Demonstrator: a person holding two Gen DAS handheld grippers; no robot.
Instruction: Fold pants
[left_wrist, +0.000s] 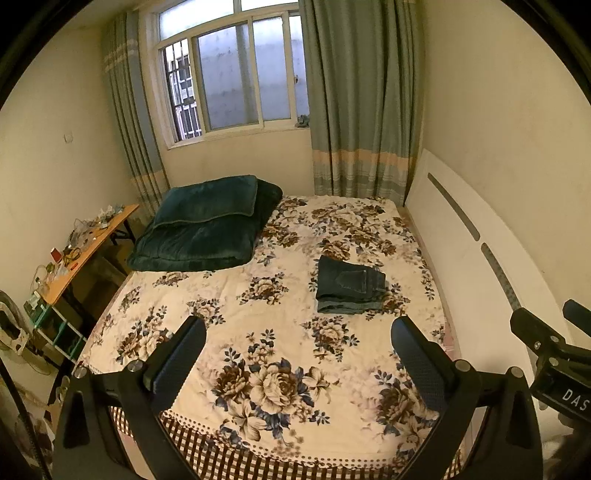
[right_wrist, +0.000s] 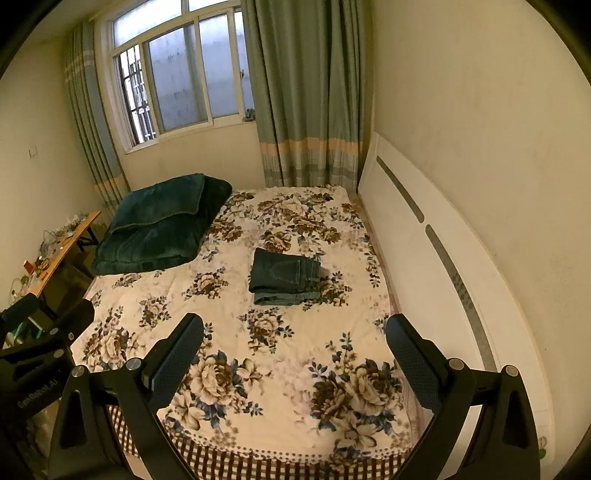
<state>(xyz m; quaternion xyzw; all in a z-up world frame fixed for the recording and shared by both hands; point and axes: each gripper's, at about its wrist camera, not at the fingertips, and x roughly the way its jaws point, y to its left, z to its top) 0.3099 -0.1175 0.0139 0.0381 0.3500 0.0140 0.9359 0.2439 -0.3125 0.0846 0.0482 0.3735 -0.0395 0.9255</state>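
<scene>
Dark blue jeans lie folded into a compact stack on the floral bedspread, toward the bed's right side; they also show in the right wrist view. My left gripper is open and empty, held above the bed's near edge, well short of the jeans. My right gripper is open and empty too, beside the left one. The right gripper's body shows at the right edge of the left wrist view, and the left one's at the left edge of the right wrist view.
A folded dark green quilt lies at the bed's far left. A white headboard runs along the right wall. A cluttered wooden table stands left of the bed. Window and curtains are behind.
</scene>
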